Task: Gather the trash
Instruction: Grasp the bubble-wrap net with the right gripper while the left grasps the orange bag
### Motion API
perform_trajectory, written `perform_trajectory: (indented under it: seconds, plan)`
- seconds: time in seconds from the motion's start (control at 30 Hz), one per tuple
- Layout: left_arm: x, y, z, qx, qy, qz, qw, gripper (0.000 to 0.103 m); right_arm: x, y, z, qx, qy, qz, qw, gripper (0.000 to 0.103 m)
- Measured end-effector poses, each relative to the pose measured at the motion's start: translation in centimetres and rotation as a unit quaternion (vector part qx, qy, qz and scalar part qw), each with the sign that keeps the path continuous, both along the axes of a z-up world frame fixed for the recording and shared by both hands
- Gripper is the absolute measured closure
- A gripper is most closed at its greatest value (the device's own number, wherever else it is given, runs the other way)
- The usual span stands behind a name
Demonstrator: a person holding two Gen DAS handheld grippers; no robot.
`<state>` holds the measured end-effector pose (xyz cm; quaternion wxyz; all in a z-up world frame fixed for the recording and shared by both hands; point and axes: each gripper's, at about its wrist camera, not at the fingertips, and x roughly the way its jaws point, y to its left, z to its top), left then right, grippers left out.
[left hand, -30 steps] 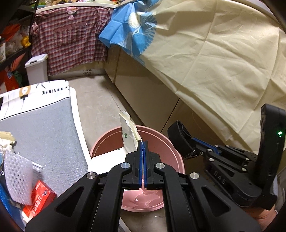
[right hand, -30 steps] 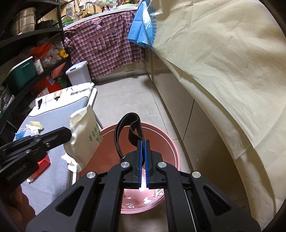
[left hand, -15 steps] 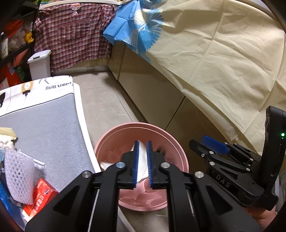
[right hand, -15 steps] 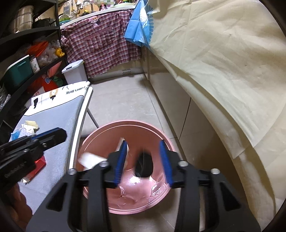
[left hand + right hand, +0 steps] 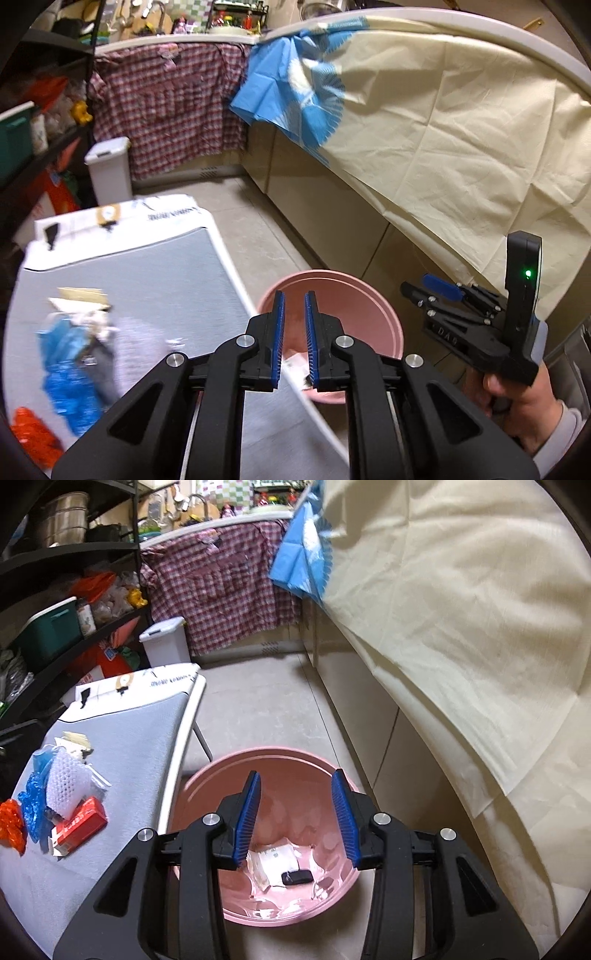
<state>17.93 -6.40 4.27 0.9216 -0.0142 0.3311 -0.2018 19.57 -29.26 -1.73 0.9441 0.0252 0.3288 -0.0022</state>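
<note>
Cream sheet (image 5: 461,627) draped down the right-hand side, above tiled floor (image 5: 258,709). Grey-topped bench (image 5: 122,738) on the left, its white edge just beside the pink bin (image 5: 321,771) standing on the floor. In the bin's bottom: white paper bag (image 5: 277,860) lying flat, black strap (image 5: 297,877) coiled on top of it. Left on the bench, near its left edge: white foam net (image 5: 66,779) against blue plastic wrap (image 5: 33,812), red box (image 5: 79,825) just below them, orange wrapper (image 5: 11,827) at the far left; all blurred in the left view. Right tongs (image 5: 295,812) spread wide apart and empty, directly over the bin. Left tongs (image 5: 294,332) parted by a narrow gap, gripping nothing, over the bench edge and the bin rim (image 5: 369,291). Right tongs (image 5: 439,291) also seen from the left view, beyond the bin.
</note>
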Motion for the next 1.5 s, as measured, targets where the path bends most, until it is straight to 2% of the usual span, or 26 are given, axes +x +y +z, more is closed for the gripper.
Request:
perform_trajectory:
  seconds: [0.1,0.27,0.5,0.73,0.83,0.97,1.0,1.1,1.3,1.37,1.43,1.5]
  plan:
    - [-1.3,2.3,1.0,0.007,-0.007,0.012,0.9999,0.092,-1.3,0.7,1.0,-0.004,-0.029,0.006,1.0,0.062]
    - [-4.0,7.0,2.1,0.018,-0.016,0.034,0.9991,0.092,-2.7,1.5,2.5,0.019,-0.063,0.018,0.998,0.063]
    - [-6.4,13.1,2.1,0.033,-0.018,0.069,0.9969,0.092,-4.4,4.7,3.5,0.004,-0.069,0.053,0.996,0.064]
    - [-7.7,18.9,0.1,0.021,-0.003,0.125,0.9919,0.092,-5.2,8.6,4.4,0.027,-0.07,0.092,0.993,0.064]
    - [-8.0,20.7,-1.0,0.021,0.002,0.15,0.9885,0.091,-5.1,10.9,4.2,0.043,-0.064,0.114,0.99,0.067]
    - [-8.2,23.3,-3.0,0.01,0.028,0.185,0.9823,0.091,-4.5,14.6,3.3,0.065,-0.045,0.151,0.985,0.074]
    - [-8.3,23.7,-3.3,0.012,0.032,0.193,0.9806,0.089,-4.3,15.2,3.0,0.069,-0.042,0.155,0.985,0.074]
    - [-8.3,24.6,-4.3,0.025,0.041,0.208,0.9769,0.066,-3.4,18.1,1.7,0.082,-0.027,0.17,0.982,0.074]
    - [-8.0,26.1,-6.2,0.026,0.069,0.225,0.9716,0.063,-2.2,22.1,-0.6,0.084,-0.004,0.193,0.978,0.067]
    - [-7.5,25.9,-6.9,0.034,0.08,0.221,0.9713,0.061,-1.8,23.2,-1.4,0.077,0.004,0.202,0.976,0.056]
    - [-7.2,25.7,-7.5,0.049,0.083,0.221,0.9704,0.053,-1.4,24.1,-2.1,0.075,0.015,0.21,0.975,0.055]
    - [-6.9,25.5,-8.1,0.059,0.087,0.22,0.9698,0.052,-1.0,24.4,-2.6,0.073,0.022,0.211,0.975,0.054]
